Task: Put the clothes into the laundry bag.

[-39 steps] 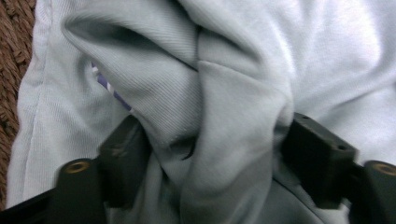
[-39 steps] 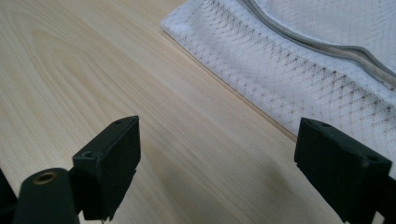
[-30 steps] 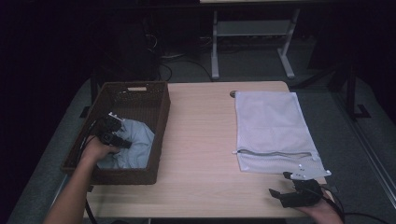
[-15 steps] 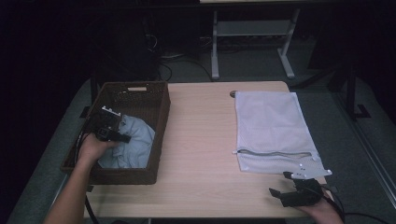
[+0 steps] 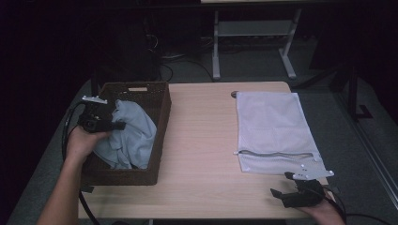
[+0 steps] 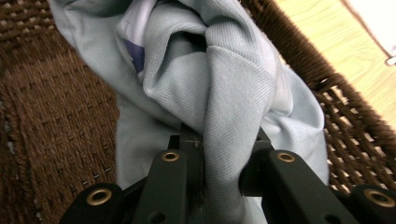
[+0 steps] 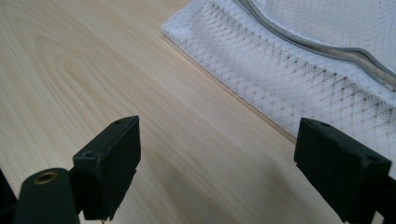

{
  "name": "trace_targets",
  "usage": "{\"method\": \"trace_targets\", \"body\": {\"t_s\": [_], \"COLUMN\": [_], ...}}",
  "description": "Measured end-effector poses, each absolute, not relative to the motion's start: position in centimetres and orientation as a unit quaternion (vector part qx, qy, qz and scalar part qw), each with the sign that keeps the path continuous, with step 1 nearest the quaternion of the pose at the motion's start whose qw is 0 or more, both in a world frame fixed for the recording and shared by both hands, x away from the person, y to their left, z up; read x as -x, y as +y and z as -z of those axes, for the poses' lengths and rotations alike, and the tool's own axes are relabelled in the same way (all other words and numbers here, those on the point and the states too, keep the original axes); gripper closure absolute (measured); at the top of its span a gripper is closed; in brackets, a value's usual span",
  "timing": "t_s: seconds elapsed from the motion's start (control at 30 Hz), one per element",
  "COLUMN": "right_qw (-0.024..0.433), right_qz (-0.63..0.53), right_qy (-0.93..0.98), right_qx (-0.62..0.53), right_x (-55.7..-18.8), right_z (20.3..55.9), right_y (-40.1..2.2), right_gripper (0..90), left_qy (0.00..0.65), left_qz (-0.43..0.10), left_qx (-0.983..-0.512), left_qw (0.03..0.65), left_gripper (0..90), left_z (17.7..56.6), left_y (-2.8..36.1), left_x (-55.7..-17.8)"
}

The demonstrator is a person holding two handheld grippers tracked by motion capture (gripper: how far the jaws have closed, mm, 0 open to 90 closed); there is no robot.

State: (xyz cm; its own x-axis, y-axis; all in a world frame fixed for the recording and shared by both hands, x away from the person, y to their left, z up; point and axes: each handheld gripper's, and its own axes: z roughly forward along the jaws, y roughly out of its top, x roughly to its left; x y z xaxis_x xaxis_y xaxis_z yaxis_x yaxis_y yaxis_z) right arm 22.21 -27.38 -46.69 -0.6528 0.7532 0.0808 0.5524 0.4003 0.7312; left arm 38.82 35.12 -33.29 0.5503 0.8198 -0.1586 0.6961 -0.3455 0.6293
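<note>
Pale blue garment pinched by left gripper, wicker basket

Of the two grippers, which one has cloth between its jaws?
The left gripper, over the woven basket, is shut on the light blue garment. The right gripper stands open above the table.

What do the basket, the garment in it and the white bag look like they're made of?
Basket: dark brown woven wicker or rattan, judging by its coarse plaited strands. Garment: pale blue knit, likely cotton jersey, with fine ribs and soft folds. Bag: white synthetic mesh, with a diamond net and a zip.
</note>
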Motion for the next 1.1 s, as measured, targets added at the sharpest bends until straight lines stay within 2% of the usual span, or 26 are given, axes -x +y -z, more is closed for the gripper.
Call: {"method": "trace_targets", "body": {"t_s": [0.27, 0.7, 1.1], "right_qw": [0.133, 0.134, 0.136], "right_qz": [-0.381, -0.381, -0.382], "right_qy": [0.825, 0.824, 0.824], "right_qx": [-0.396, -0.397, -0.396], "right_x": [-22.2, -22.2, -22.2], "right_z": [46.7, 46.7, 46.6], "right_y": [-27.4, -27.4, -27.4], "right_gripper": [13.9, 13.8, 13.8], "left_qy": [0.456, 0.423, 0.374], "left_qz": [-0.112, -0.157, -0.145], "left_qx": [-0.806, -0.795, -0.804], "left_qw": [0.359, 0.407, 0.439], "left_gripper": [75.6, 75.9, 75.9], "left_z": [31.0, 24.1, 20.8], "left_y": [35.4, 34.5, 31.1], "left_x": [-38.2, -37.0, -36.8]}}
